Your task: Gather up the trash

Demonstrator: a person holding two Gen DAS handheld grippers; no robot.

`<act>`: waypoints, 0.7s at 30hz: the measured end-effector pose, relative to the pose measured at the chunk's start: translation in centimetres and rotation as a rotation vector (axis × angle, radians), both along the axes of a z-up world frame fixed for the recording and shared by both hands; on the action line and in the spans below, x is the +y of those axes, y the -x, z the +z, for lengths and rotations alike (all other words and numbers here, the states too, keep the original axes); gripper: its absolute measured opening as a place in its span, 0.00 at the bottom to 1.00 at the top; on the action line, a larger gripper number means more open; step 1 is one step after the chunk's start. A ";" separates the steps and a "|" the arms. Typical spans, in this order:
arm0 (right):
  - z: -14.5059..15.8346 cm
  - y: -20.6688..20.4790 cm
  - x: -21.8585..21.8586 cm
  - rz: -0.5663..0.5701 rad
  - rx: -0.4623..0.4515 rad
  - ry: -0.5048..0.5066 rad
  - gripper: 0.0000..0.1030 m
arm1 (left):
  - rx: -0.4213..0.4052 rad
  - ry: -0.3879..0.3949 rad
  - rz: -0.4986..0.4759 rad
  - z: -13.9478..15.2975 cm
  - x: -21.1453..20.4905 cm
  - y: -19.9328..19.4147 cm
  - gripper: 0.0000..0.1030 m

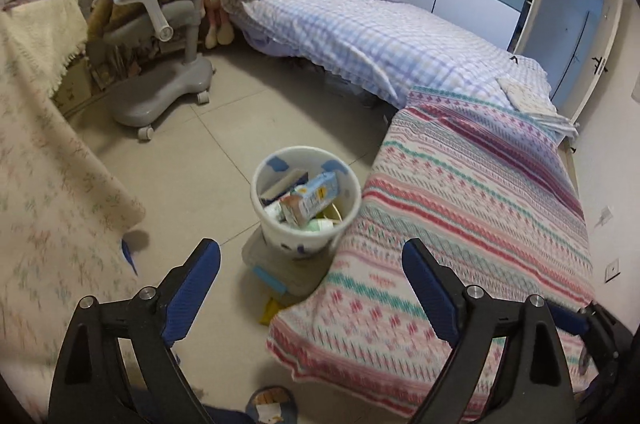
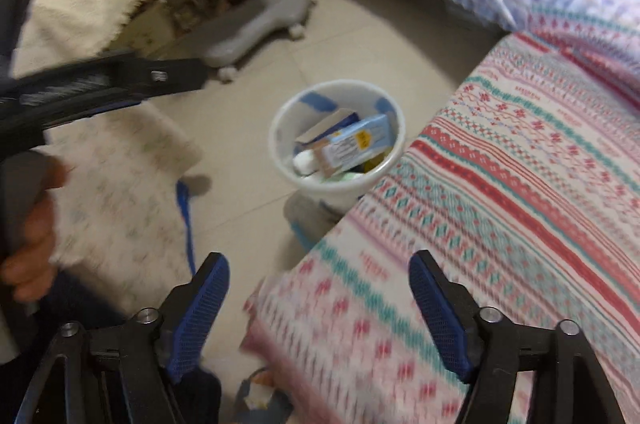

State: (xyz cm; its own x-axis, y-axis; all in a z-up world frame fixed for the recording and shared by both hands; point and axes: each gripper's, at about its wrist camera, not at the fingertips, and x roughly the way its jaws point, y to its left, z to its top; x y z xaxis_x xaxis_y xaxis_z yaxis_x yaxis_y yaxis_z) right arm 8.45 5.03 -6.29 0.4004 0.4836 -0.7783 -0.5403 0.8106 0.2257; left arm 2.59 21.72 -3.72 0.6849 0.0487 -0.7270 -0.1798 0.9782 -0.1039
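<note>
A white trash bin stands on the tiled floor beside the patterned bedspread. It holds a light blue carton, a dark blue box and other packaging. My left gripper is open and empty, hovering above and short of the bin. In the right wrist view the same bin with the carton lies ahead. My right gripper is open and empty above the bedspread edge. The left gripper's black body crosses the upper left.
A grey wheeled chair draped with blankets stands at the back left. A cream knitted throw hangs on the left. A bed with a checked blue duvet fills the back. A flat grey item with a blue tab lies under the bin.
</note>
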 end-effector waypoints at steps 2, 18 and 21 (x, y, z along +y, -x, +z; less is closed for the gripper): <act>0.7 2.9 -1.2 -0.002 -0.056 -0.022 0.85 | -0.012 -0.032 0.004 -0.2 -1.2 1.2 0.91; 1.6 10.5 -6.6 -0.116 -0.260 0.007 0.93 | -0.121 -0.178 -0.002 1.3 -5.0 5.1 0.92; 2.0 10.9 -7.1 -0.130 -0.277 -0.001 0.93 | -0.124 -0.190 -0.006 1.1 -5.3 5.3 0.92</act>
State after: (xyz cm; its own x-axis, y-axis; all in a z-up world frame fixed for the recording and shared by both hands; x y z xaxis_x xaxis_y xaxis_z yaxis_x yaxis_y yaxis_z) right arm -2.47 -2.10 -4.32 0.6563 0.4148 -0.6303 -0.4729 0.8770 0.0849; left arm -2.68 16.43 -2.62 0.7690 0.1722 -0.6157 -0.1710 0.9834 0.0615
